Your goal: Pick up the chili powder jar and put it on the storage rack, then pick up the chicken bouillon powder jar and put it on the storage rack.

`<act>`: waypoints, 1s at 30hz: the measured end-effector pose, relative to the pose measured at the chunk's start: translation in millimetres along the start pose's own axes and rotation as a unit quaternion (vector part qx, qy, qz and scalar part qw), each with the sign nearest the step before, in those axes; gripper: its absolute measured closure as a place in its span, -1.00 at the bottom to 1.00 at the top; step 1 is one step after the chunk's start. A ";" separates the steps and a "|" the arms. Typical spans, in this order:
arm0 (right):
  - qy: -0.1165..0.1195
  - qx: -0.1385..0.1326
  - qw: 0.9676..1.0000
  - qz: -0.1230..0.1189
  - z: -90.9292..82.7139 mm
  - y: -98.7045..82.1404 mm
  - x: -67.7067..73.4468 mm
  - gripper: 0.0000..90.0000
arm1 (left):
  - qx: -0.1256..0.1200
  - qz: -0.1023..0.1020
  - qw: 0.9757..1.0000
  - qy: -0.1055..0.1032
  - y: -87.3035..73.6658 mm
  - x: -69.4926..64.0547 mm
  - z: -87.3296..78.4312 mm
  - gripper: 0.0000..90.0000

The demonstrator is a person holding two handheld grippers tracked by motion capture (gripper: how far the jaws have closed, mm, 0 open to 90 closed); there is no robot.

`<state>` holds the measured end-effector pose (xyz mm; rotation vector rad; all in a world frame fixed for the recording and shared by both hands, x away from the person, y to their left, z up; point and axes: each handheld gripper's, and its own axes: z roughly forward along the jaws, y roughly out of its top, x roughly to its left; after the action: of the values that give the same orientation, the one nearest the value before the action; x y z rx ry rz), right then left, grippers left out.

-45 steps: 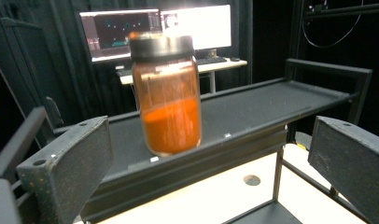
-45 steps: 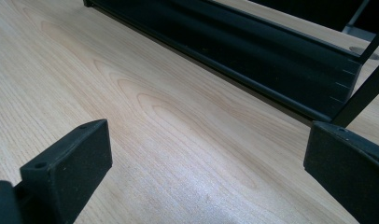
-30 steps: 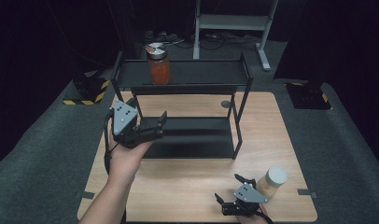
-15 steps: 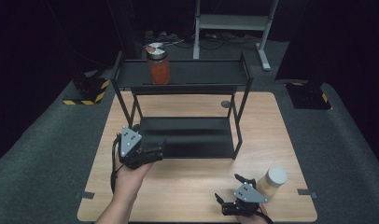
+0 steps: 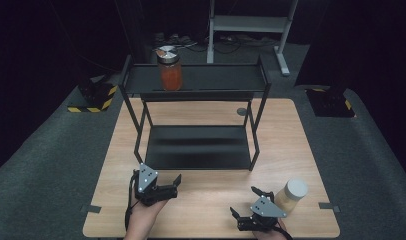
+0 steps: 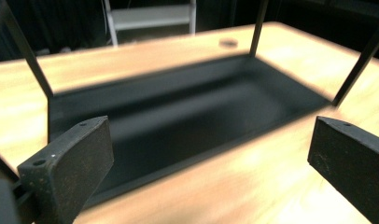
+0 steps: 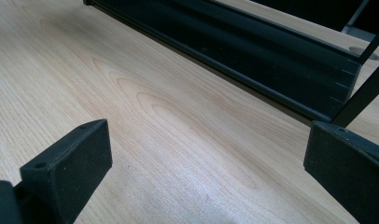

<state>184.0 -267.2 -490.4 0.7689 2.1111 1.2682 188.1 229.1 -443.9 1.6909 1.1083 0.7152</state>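
Note:
A black two-tier rack stands at the middle of the wooden table. On its top shelf, left of centre, a glass jar of orange stuff with a metal lid stands upright. A second jar, pale with a white lid, stands on the table at the front right. My left gripper is open in front of the rack's left end with nothing between its fingers, and looks at the lower tray. My right gripper is open and empty just left of the pale jar, low over the table.
The rack's lower tray is bare; its front lip and a corner post lie ahead of my right gripper. Dark carpet surrounds the table. A white metal frame stands behind it.
My left gripper has drawn back from the rack's left side toward the table's front edge and come lower. The right gripper and both jars have stayed put.

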 end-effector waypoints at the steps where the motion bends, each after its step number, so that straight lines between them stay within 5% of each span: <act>1: 0.000 0.000 1.000 0.000 0.0 0.0 0.1 -1.00 | 0.006 -0.004 1.000 -0.002 -4.6 0.1 1.1 -0.99; 5: 0.000 0.000 1.000 0.001 0.0 0.0 0.0 -1.00 | 0.036 -0.009 0.999 -0.004 -24.8 1.0 3.5 -0.99; 12: -0.001 0.001 1.000 -0.001 0.1 0.4 0.8 -1.00 | 0.065 0.007 0.998 -0.015 -35.3 -2.3 6.7 -0.99; 18: -0.006 0.003 1.000 0.003 0.3 0.9 1.8 -1.00 | 0.098 0.057 0.993 -0.014 -29.7 -16.4 12.0 -0.99; 28: -0.001 -0.002 1.000 -0.007 -0.4 -0.6 2.0 -1.00 | 0.093 0.066 0.993 -0.015 -32.2 -18.7 9.0 -0.98; 30: 0.003 0.001 1.000 -0.009 0.1 0.4 1.4 -1.00 | 0.098 0.087 0.991 -0.007 -31.1 -25.6 9.7 -0.98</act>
<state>183.2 -266.0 -490.3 0.7454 2.1188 1.2604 174.8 206.0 -475.6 1.9752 1.0589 0.7196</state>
